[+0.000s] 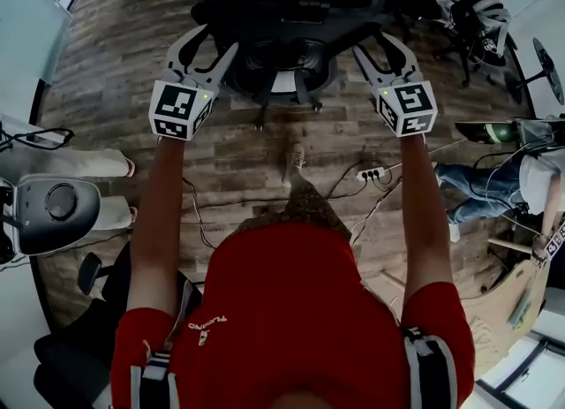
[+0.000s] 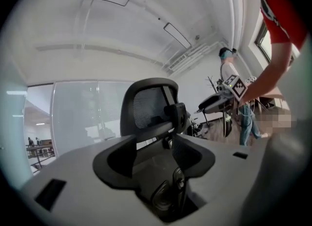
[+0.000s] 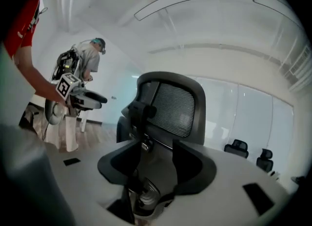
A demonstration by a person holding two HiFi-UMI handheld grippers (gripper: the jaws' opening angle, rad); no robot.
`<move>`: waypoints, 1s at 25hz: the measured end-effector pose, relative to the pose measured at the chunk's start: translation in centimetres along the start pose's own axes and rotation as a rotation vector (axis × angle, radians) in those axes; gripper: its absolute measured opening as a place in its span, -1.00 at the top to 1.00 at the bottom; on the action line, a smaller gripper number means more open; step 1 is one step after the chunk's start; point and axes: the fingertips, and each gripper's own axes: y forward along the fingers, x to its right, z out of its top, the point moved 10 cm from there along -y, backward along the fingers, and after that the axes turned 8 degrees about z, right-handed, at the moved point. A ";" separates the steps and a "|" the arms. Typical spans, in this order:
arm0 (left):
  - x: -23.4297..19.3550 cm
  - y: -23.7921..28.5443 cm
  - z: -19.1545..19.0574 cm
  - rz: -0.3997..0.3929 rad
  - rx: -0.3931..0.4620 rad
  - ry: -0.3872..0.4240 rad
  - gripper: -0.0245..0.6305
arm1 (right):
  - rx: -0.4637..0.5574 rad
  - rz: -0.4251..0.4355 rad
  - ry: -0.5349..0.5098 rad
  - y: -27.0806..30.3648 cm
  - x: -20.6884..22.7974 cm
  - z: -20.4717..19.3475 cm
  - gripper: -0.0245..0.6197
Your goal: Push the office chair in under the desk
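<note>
A black office chair (image 1: 291, 10) with a mesh back stands on the wood floor straight ahead of me, its star base (image 1: 287, 89) showing below it. My left gripper (image 1: 216, 41) reaches to the chair's left side and stands open. My right gripper (image 1: 372, 43) reaches to its right side, also open. From each side the chair back (image 2: 146, 108) (image 3: 175, 108) rises just beyond the jaws, with nothing pressed between them. Whether the fingertips touch the chair I cannot tell. No desk shows clearly.
A power strip (image 1: 371, 173) with trailing cables lies on the floor near my feet. More black chairs (image 1: 477, 10) stand at the far right, a person in jeans (image 1: 477, 188) to the right. A white machine (image 1: 53, 208) and someone's legs (image 1: 88, 164) are on the left.
</note>
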 end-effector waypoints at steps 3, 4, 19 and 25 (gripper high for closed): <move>-1.1 2.1 -0.8 -0.013 -0.037 0.092 0.21 | -0.079 -0.006 -0.064 1.4 2.2 -1.3 0.24; -1.4 2.8 -1.0 -0.017 -0.049 0.124 0.20 | -0.101 -0.006 -0.086 1.9 2.8 -1.8 0.22; -3.7 12.4 -6.0 -0.116 -0.239 0.594 0.03 | -0.422 0.112 -0.452 9.4 10.1 -6.0 0.03; -4.7 15.1 -6.4 -0.195 -0.284 0.721 0.02 | -0.430 0.243 -0.611 11.5 12.0 -7.2 0.03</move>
